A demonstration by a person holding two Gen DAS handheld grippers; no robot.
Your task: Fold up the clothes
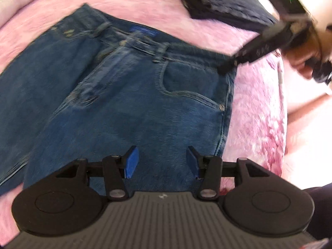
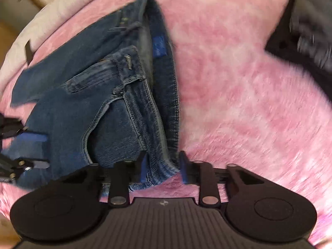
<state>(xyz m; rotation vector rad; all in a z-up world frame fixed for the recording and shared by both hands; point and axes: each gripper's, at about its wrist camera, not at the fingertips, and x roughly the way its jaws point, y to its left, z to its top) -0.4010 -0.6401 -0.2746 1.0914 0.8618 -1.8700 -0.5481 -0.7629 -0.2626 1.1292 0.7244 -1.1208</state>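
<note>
The right tongs [image 2: 164, 171], at the bottom centre of the right wrist view, had their blue pads astride the waistband edge of the jeans [image 2: 116, 112]. The denim sat between them, but blur hid whether they truly pinched it. The left tongs [image 1: 160, 162], at the bottom centre of the left wrist view, stood spread above the denim with nothing between the pads.

The jeans lay on the pink furry blanket [image 2: 238, 95], filling the left and middle of both views. I judged the risk to be a thin bite: thick seam fabric could slip out when lifted, and the fuzzy pile could drag the legs and rumple the fold.

I counted one pair of jeans, two tongs, one blanket, and one dark folded stack [image 1: 224, 6] at the upper right.
</note>
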